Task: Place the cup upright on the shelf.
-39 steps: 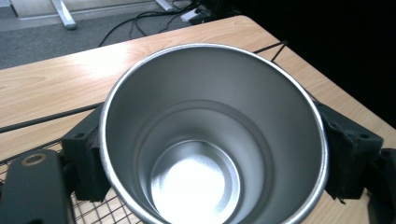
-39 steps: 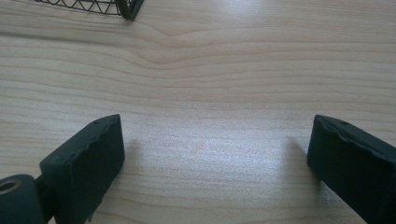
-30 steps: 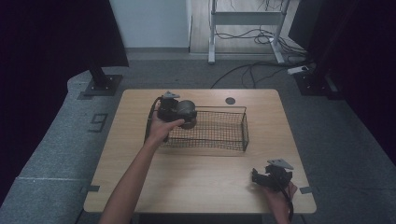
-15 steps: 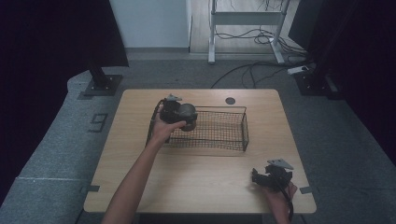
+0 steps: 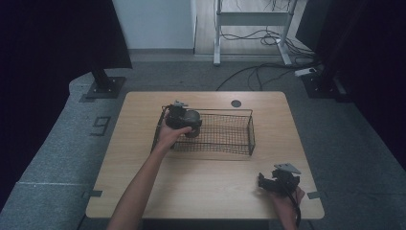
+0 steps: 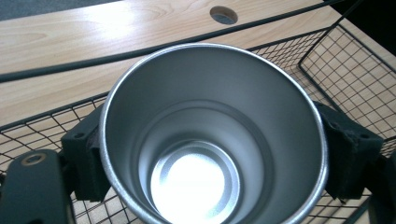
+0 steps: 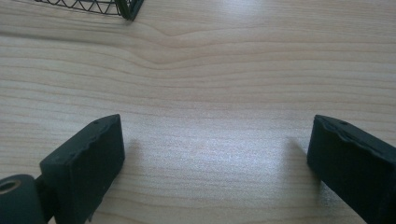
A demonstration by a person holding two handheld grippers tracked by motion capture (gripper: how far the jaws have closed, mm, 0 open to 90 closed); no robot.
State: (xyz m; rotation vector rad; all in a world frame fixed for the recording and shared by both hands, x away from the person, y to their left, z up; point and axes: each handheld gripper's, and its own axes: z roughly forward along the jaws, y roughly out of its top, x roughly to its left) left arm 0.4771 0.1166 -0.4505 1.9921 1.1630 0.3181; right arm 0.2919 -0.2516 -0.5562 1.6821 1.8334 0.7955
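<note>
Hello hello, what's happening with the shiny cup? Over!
Left gripper shut on metal cup, over wire basket. Right gripper open, empty, low over table. Nothing blocking.

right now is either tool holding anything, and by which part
The left tool grips a metal cup by its outer sides, over the wire basket. The right tool is open, holding nothing.

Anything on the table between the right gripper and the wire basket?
No. In the high view, bare tabletop separates the right gripper from the wire basket; the right gripper view shows plain wood up to the basket's corner.

Left gripper [image 5: 184,119] holding cup [image 5: 193,122] over wire basket [image 5: 239,143], right gripper [image 5: 275,181] near table [image 5: 210,187] edge
</note>
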